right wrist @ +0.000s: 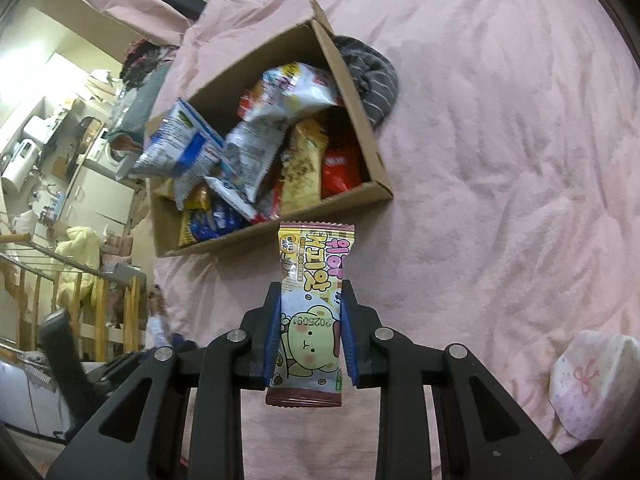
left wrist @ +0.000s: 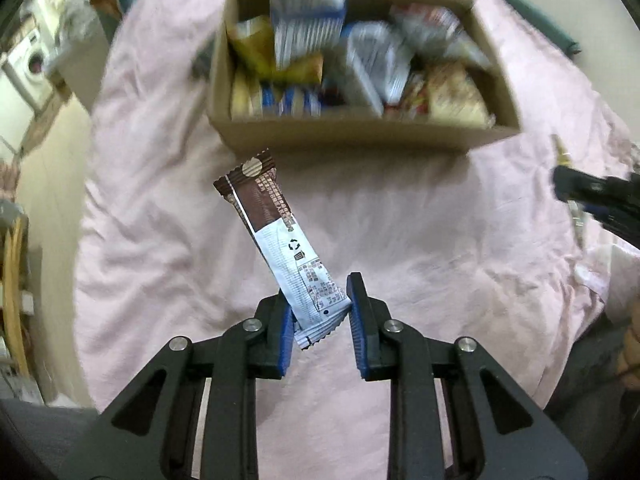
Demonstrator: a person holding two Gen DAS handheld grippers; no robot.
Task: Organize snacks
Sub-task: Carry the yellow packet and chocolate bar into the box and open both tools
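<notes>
While each gripper [left wrist: 320, 312] [right wrist: 308, 332] clamps a wrapper, snack-filled box [right wrist: 280, 236] ahead, striped cloth [right wrist: 376, 80] behind.

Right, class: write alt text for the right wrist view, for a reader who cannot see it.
The right gripper grips a pastel bear-print snack bar by its long sides, above a pink blanket. Beyond it sits an open cardboard box crammed with snack packets, a striped grey cloth behind it.

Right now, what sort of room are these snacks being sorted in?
Probably a small home, working on a bed: a rumpled pink blanket lies under the cardboard box of snacks, and a washing machine and a cluttered counter stand off to the side.
</notes>
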